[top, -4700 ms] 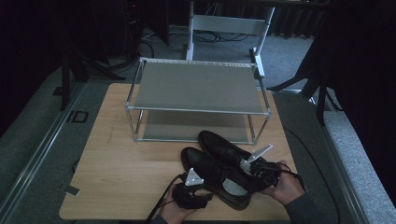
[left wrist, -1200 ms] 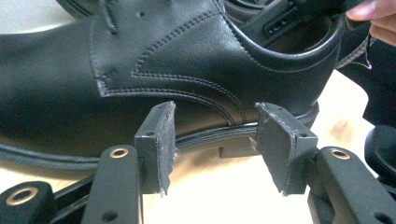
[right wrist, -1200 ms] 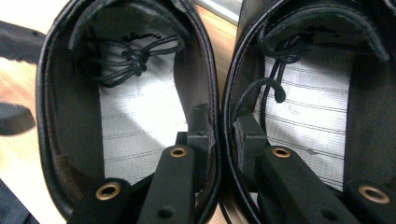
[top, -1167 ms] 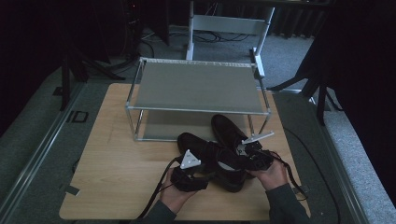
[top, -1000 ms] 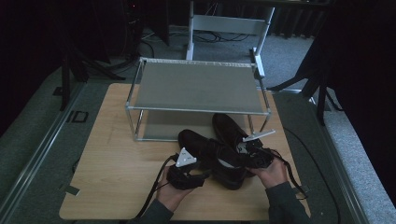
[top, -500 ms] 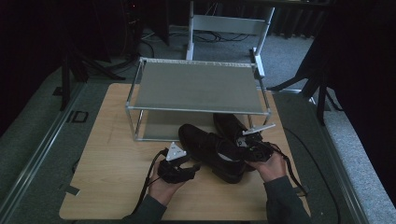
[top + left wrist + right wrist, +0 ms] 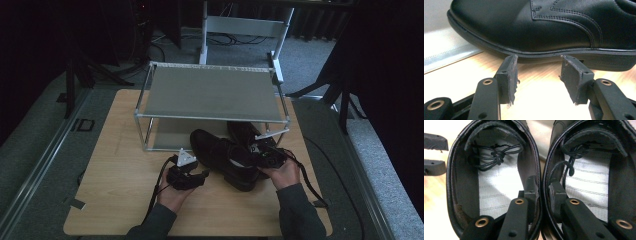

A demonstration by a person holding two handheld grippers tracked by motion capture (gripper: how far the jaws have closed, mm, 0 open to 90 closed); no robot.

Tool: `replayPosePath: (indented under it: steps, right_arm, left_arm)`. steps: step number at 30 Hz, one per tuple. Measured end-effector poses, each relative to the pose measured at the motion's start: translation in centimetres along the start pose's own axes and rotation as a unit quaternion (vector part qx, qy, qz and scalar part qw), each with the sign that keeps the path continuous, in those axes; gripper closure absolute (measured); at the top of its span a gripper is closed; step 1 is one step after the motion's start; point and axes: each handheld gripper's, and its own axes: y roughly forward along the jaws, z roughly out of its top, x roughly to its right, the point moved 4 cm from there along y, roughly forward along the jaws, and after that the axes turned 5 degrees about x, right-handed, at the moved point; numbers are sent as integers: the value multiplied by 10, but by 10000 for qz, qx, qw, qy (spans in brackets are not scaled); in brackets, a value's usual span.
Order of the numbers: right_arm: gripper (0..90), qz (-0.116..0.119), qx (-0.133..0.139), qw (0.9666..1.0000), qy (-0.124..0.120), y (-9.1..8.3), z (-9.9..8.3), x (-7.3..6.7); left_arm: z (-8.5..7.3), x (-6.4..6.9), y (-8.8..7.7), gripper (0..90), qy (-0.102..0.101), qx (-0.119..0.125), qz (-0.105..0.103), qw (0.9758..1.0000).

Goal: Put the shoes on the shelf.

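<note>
Two shoe collars (image 7: 541,182) between right tool (image 7: 543,188) jaws

You've got a light wooden table (image 7: 115,200) on grey carpet. On it sits a metal two-tier rack (image 7: 212,92) toward the far edge — grey top shelf bare. Two black shoes (image 7: 225,157) sit side by side on the tabletop, toes just under the rack's front rail, approx. centre-right — heels toward you. Dark tape bits near the front-left corner.
</note>
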Motion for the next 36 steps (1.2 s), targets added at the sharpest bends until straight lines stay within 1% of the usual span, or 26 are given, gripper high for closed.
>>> replayPosePath:
  steps: [4,8,11,15,18,24,30,34,36]
  right_arm:
    - [801,-36,-15,10000,63,3,2,2]
    - [801,-70,7,10000,63,6,3,4]
    - [801,-125,27,9999,106,9,5,4]
    - [801,-165,52,9997,158,12,7,6]
    - [801,-131,43,9997,195,14,9,8]
    - [801,-126,78,9996,231,17,12,9]
    - [800,-122,138,9994,291,18,14,11]
    - [800,-151,205,9993,280,17,17,9]
    - [800,-155,227,9992,280,17,19,8]
  left_arm:
    - [0,-3,5,478,7,-15,49,10000]
    - [1,-5,8,478,25,-31,82,10000]
    - [3,-9,12,478,84,-64,158,9998]
    - [4,-14,17,482,81,-92,229,9997]
    - [5,-17,21,483,48,-106,247,9996]
    - [5,-20,29,486,121,-170,310,9993]
    - [4,-22,36,494,104,-221,347,9991]
    - [8,-24,40,511,159,-212,395,9989]
    - [8,-25,42,516,139,-223,407,9988]
